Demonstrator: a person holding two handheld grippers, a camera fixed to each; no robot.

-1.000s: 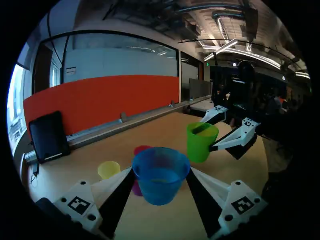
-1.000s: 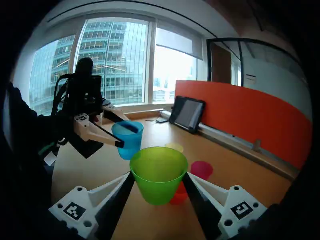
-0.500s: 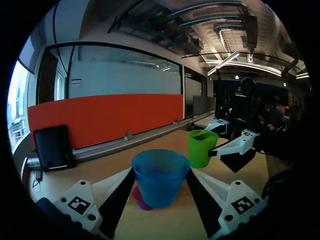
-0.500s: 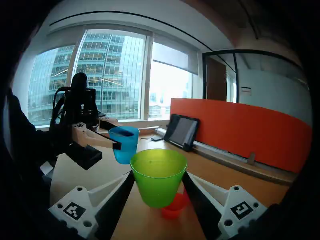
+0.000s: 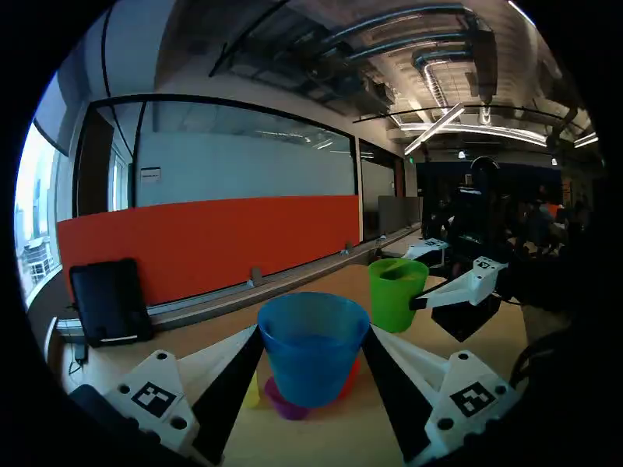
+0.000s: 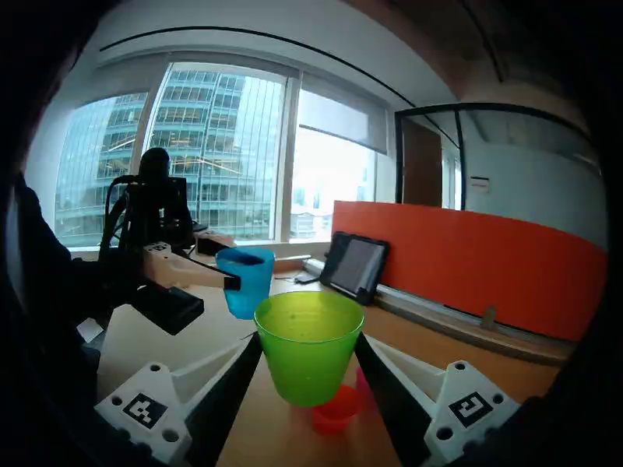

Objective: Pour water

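Blue cup [image 5: 313,348]: held upright between the fingers of the left tongs [image 5: 312,333], pressed from both sides, at 6 o'clock in the left gripper view. Translucent, darker in the lower half; water level hard to tell. Seen again in the right gripper view at 10 o'clock, pinched at the rim end by the far tongs, a dark sleeve behind.

Green cup [image 6: 309,346]: gripped likewise by the right tongs [image 6: 309,340], upright, mouth open to the camera, at 6 o'clock in the right gripper view. From the left gripper view, at 2 o'clock from the blue cup, apart from it, both rims near the same height.

Below and behind the blue cup, on the wooden counter [image 5: 327,440]: a purple cup [image 5: 285,405] at 7 o'clock, a sliver of a yellow cup [image 5: 251,391] beside it, a red cup [image 5: 352,377] at 4 o'clock. Under the green cup in the right gripper view, the red cup at 6 o'clock and a pink edge just beside.

Tablet [image 5: 109,300] propped at 9 o'clock against the orange partition [image 5: 218,237]. Tall windows [image 6: 210,171] at 11 o'clock in the right gripper view.
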